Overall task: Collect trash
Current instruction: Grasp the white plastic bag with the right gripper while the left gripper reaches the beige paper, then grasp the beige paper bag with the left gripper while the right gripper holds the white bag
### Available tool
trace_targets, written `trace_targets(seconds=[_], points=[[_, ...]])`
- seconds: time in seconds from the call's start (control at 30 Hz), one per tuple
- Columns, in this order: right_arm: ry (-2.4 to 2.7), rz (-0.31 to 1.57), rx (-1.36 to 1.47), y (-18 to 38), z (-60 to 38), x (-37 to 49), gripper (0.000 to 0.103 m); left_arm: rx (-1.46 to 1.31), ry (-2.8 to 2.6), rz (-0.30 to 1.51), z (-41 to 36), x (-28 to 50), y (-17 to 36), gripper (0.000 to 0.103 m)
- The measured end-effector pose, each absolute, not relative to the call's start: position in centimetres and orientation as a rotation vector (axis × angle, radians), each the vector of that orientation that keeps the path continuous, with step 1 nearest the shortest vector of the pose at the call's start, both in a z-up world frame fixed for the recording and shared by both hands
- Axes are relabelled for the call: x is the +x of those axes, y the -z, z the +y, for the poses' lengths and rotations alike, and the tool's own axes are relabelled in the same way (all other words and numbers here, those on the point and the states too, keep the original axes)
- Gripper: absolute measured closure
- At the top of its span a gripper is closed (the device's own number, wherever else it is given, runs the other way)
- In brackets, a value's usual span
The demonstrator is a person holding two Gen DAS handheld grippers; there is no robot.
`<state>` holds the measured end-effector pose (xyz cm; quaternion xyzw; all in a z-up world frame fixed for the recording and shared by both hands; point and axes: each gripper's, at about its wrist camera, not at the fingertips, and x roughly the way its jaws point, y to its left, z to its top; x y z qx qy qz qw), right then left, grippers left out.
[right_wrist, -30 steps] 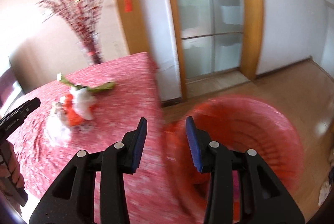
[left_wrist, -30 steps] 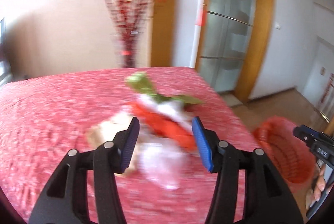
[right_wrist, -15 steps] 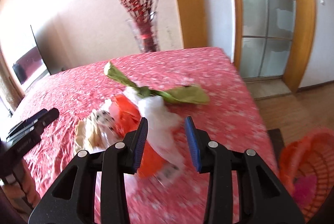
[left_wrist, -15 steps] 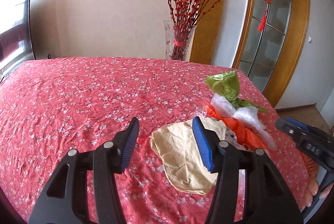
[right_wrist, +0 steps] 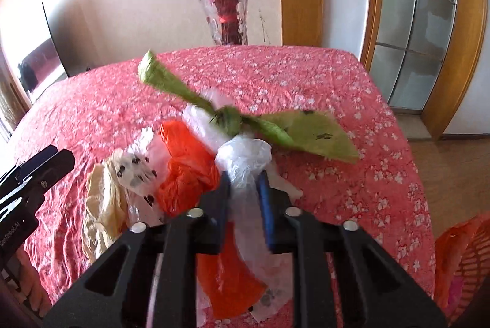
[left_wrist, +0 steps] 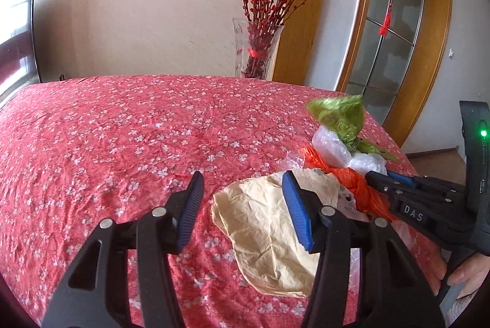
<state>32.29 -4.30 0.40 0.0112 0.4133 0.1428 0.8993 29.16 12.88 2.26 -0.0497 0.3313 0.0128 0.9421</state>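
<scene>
While the right hand-held gripper (right_wrist: 243,185) is closing its jaws, a strip of clear plastic wrap (right_wrist: 245,162) runs between them, at the near edge of a tangled heap of trash on the red flowered surface (left_wrist: 122,138). That heap also holds an orange plastic bag (right_wrist: 183,172), a green wrapper (right_wrist: 312,133) twisted at the middle, and a spotted white bag (right_wrist: 136,172), all touching or overlapping. Beside them lies a flat sheet of tan paper (left_wrist: 263,230), over which the left hand-held gripper (left_wrist: 242,205) hangs with its jaws open and nothing between them. An orange basket (right_wrist: 465,260) sits low off the right edge of the surface. The thin film may slip out of the pinch or tear. Because the pieces are knotted together, lifting one could drag the others along and drop them on the floor short of the basket.
</scene>
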Motion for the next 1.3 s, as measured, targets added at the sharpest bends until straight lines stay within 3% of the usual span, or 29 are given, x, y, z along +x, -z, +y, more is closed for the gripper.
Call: trace_targets(seconds=[0.3, 1.17, 1.27, 1.3], points=[[-0.343, 0.757, 0.094, -2.8, -6.2, 29.9, 0.093, -0.069, 0.028, 0.688, 10.6, 28.7, -1.7, 0.050], [-0.425, 0.707, 0.075, -5.5, -6.4, 27.6, 0.094, -0.019, 0.036, 0.738, 8.7, 28.1, -0.6, 0.045], [-0.400, 0.717, 0.067, -5.7, -6.5, 27.8, 0.094, -0.007, 0.024, 0.766, 8.4, 28.6, 0.0, 0.052], [-0.398, 0.733, 0.082, -5.6, -6.7, 28.0, 0.094, -0.010, 0.029, 0.782, 8.4, 28.8, 0.2, 0.062]])
